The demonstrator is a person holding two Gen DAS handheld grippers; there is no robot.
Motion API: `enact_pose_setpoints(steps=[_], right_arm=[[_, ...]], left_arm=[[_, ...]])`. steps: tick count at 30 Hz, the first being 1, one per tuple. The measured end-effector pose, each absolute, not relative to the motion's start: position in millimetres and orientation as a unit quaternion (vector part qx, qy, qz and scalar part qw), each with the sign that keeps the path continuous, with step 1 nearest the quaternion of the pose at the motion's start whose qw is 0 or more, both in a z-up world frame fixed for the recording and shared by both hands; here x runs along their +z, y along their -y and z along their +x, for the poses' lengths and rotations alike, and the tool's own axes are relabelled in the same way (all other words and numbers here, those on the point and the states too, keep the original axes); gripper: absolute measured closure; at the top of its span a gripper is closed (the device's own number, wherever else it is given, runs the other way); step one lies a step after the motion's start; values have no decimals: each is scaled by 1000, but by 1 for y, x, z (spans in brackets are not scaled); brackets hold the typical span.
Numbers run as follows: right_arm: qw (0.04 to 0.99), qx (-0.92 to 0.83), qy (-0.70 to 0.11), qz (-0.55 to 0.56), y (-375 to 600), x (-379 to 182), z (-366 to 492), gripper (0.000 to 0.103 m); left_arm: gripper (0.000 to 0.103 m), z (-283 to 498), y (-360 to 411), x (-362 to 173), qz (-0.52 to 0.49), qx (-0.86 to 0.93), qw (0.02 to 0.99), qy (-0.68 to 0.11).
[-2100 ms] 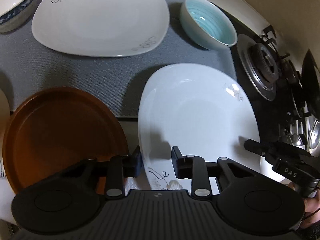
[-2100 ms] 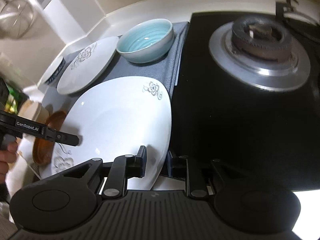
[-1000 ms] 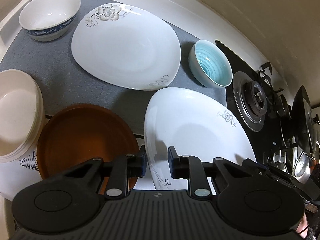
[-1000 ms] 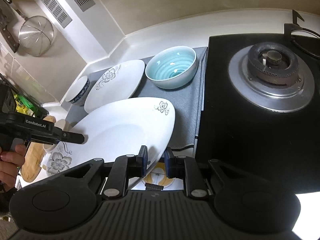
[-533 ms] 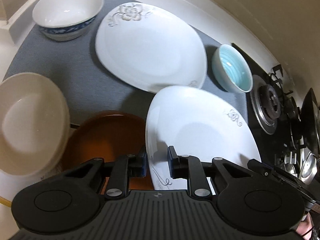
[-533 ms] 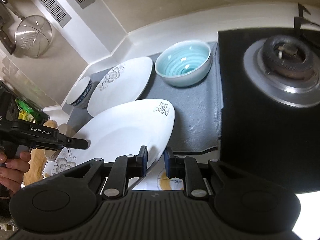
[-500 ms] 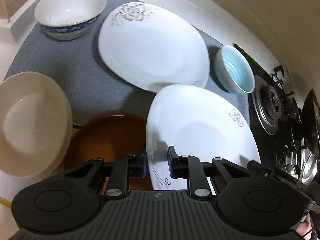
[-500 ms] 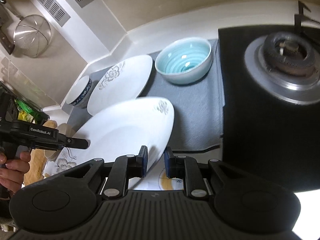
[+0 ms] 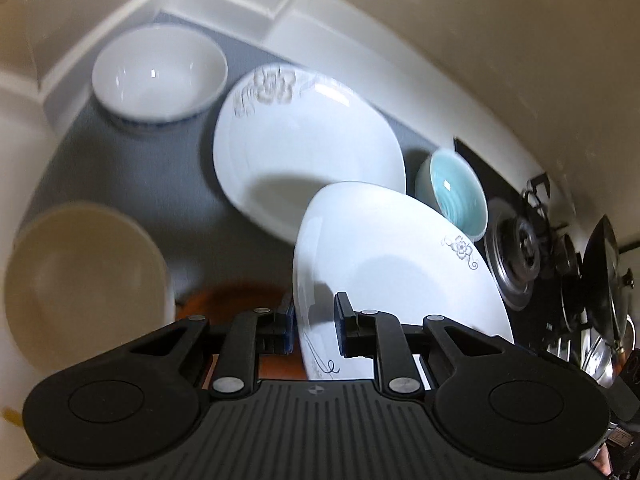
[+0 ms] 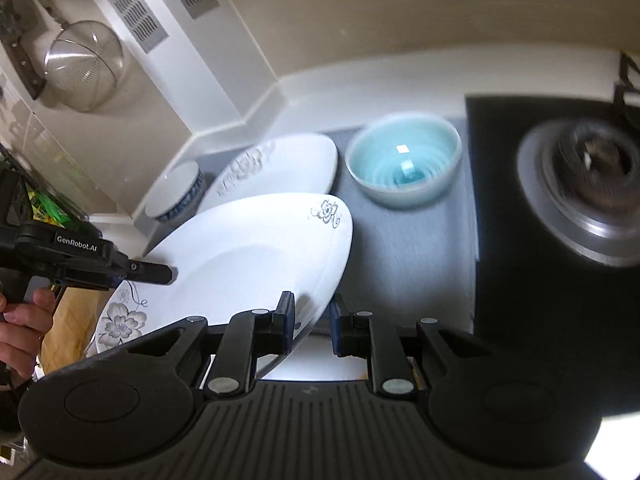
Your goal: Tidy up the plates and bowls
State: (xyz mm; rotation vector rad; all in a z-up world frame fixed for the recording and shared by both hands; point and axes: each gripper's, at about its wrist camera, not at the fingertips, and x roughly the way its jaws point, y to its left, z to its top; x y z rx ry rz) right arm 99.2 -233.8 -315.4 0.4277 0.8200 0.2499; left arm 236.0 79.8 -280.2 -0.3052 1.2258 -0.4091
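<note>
Both grippers hold one white flower-patterned plate [image 9: 400, 264] in the air. My left gripper [image 9: 315, 330] is shut on its near rim. My right gripper [image 10: 312, 326] is shut on the opposite rim of the same plate [image 10: 248, 264]. The plate is tilted and overlaps a second matching plate [image 9: 304, 148] that lies on the grey mat [image 9: 132, 176]; the second plate also shows in the right wrist view [image 10: 276, 164]. A light blue bowl [image 10: 404, 162] stands on the mat to the right. A white bowl with blue trim [image 9: 160, 76] stands at the back left.
A cream bowl [image 9: 80, 280] and a brown plate [image 9: 236, 300] sit left of and under the held plate. A black gas hob with burner [image 10: 588, 184] lies to the right, with pots [image 9: 600, 280] beyond. A wall corner backs the mat.
Both grippers have lifted the held plate and carried it towards the back left, so it now overlaps the second flowered plate. The brown plate is now mostly hidden beneath it.
</note>
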Motion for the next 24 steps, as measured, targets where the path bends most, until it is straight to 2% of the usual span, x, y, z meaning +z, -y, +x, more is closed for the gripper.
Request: enact_pose_setpoints(steps=[13, 24], right_arm=[[884, 132, -411, 179, 201, -330, 182, 83], [884, 103, -421, 178, 192, -344, 206, 83]], left_arm=[[82, 320, -96, -305, -147, -154, 788, -578], [82, 343, -91, -323, -124, -140, 791, -583]])
